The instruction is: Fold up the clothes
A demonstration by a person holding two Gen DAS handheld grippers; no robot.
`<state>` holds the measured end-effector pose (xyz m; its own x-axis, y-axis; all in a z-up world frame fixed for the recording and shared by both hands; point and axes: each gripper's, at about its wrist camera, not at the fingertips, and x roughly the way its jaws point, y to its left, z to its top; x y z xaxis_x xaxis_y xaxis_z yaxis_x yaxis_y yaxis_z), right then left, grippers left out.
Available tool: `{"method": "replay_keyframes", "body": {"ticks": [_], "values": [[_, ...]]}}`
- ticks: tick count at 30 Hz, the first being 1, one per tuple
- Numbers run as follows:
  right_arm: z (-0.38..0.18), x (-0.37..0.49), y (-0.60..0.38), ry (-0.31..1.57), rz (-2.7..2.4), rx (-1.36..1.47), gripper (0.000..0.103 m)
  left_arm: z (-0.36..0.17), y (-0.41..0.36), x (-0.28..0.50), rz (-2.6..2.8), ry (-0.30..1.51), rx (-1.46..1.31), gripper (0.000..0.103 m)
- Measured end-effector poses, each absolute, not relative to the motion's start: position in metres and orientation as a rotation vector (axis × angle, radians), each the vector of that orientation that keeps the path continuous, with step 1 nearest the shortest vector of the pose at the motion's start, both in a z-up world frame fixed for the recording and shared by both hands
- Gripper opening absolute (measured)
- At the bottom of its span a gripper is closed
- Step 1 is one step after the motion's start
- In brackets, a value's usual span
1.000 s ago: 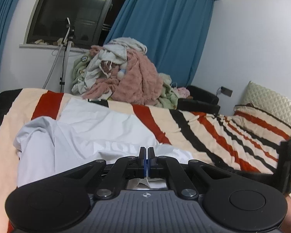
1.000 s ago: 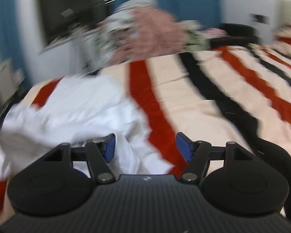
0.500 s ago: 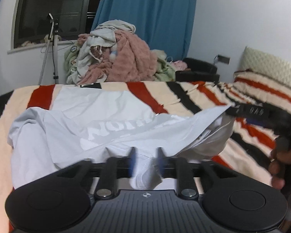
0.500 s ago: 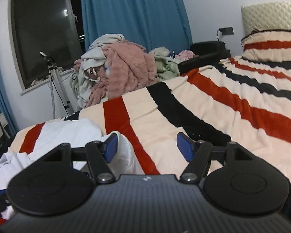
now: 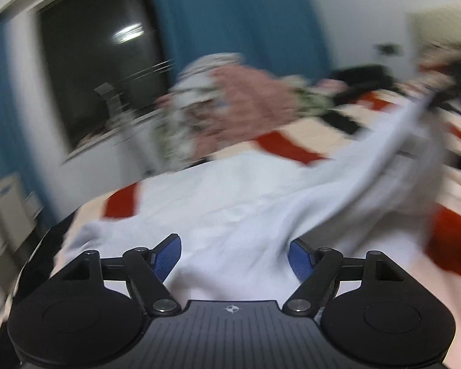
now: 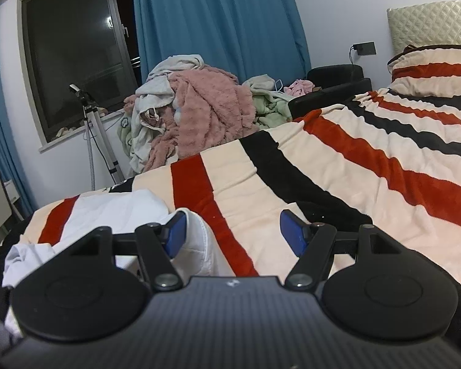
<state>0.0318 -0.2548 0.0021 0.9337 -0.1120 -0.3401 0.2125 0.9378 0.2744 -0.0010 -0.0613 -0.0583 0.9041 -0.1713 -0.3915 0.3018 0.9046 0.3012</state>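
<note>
While the left wrist view is heavily motion-blurred, the left gripper (image 5: pixel 235 256) reads clearly enough: jaws spread wide, blue pads (image 5: pixel 166 256) apart, nothing between them. White garment (image 5: pixel 230 203) lies spread over the striped blanket (image 5: pixel 451 230) directly ahead of and beneath that gripper; one part of it runs up and to the right toward a dark blurred shape at the frame edge, which cannot be identified. Right gripper (image 6: pixel 232 235) is likewise wide open and holds nothing; a fold of the white garment (image 6: pixel 196 243) sits against its left pad, with more white cloth bunched at lower left. Striped blanket (image 6: pixel 338 166) fills the right side of that view. Background: laundry pile (image 6: pixel 193 120) below the blue curtain (image 6: pixel 218 21), tripod (image 6: pixel 92 135) by the window.
</note>
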Motion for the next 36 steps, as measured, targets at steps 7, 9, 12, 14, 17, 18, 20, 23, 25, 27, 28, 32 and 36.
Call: {"method": "replay_keyframes", "body": {"ticks": [7,9,12,14,17,18,20,23,25,27,28,32,36], "values": [[0.003,0.029,-0.252,0.32,-0.161,0.303,0.068,-0.044,-0.041,0.0,-0.193,0.367,0.241,0.079],[0.004,0.028,-0.251,0.314,-0.158,0.296,0.068,-0.04,-0.035,0.0,-0.177,0.367,0.206,0.079],[0.007,0.026,-0.25,0.294,-0.156,0.288,0.068,-0.035,-0.026,0.001,-0.153,0.366,0.152,0.079],[0.009,0.024,-0.248,0.282,-0.155,0.276,0.068,-0.037,-0.034,-0.004,-0.183,0.369,0.194,0.079],[0.012,0.021,-0.245,0.248,-0.155,0.251,0.068,-0.047,-0.053,-0.013,-0.264,0.363,0.282,0.079],[0.014,0.021,-0.244,0.237,-0.153,0.244,0.068,-0.051,-0.06,-0.017,-0.28,0.359,0.31,0.079],[0.016,0.019,-0.243,0.218,-0.149,0.232,0.068,-0.06,-0.069,-0.02,-0.304,0.357,0.364,0.077],[0.015,0.021,-0.245,0.23,-0.135,0.243,0.068,-0.072,-0.074,-0.021,-0.337,0.372,0.421,0.071],[0.012,0.025,-0.248,0.266,-0.134,0.255,0.068,-0.076,-0.077,-0.023,-0.348,0.378,0.452,0.07],[0.008,0.029,-0.25,0.301,-0.139,0.268,0.068,-0.079,-0.081,-0.025,-0.357,0.382,0.484,0.07],[0.007,0.03,-0.252,0.315,-0.142,0.275,0.068,-0.081,-0.083,-0.026,-0.361,0.384,0.501,0.07],[0.004,0.031,-0.254,0.333,-0.145,0.296,0.068,-0.091,-0.092,-0.028,-0.363,0.39,0.585,0.074],[0.003,0.032,-0.251,0.337,-0.138,0.279,0.068,-0.123,-0.11,-0.018,-0.243,0.381,0.808,0.074]]}}
